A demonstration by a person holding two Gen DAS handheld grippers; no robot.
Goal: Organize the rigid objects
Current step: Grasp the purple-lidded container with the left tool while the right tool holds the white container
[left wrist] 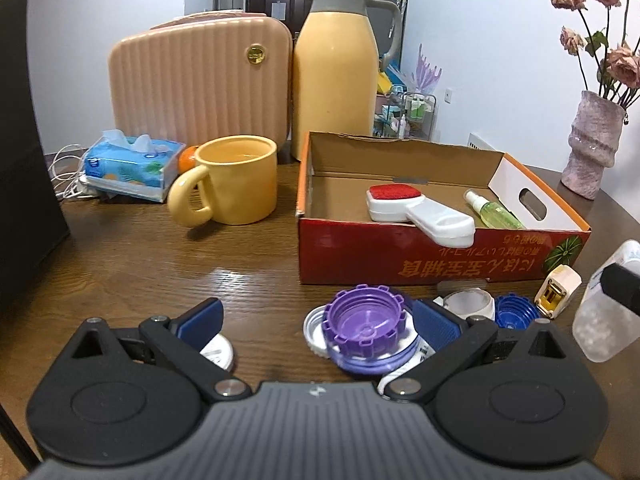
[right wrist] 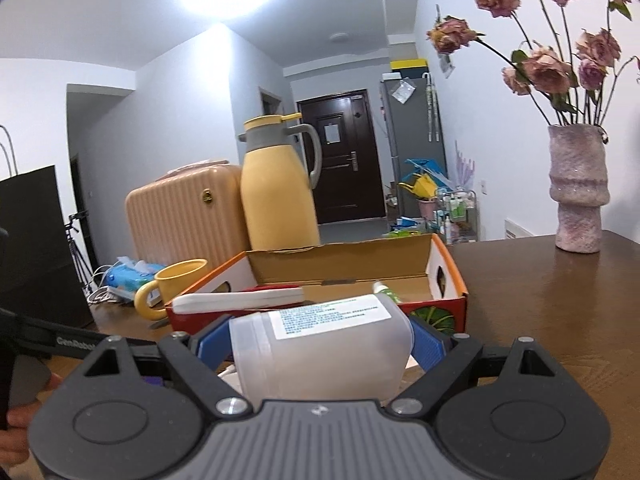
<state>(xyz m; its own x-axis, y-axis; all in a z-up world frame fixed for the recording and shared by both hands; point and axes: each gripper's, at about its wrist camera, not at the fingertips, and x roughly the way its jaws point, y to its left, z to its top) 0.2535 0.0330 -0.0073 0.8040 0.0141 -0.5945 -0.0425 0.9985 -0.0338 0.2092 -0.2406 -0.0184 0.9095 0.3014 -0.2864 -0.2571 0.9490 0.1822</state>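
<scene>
Yellow mug beside thermos (orange, perhaps).

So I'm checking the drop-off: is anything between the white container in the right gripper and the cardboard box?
Nothing visible blocks it. The right gripper holds the white container just short of the cardboard box's near wall. Inside, the white brush and spray bottle take up part of the floor.

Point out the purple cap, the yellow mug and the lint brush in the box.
purple cap (left wrist: 363, 319), left wrist view, on its ribbed inner face.
yellow mug (left wrist: 240, 184), left wrist view, on its side wall.
lint brush (left wrist: 394, 192), left wrist view, on its red pad.
</scene>
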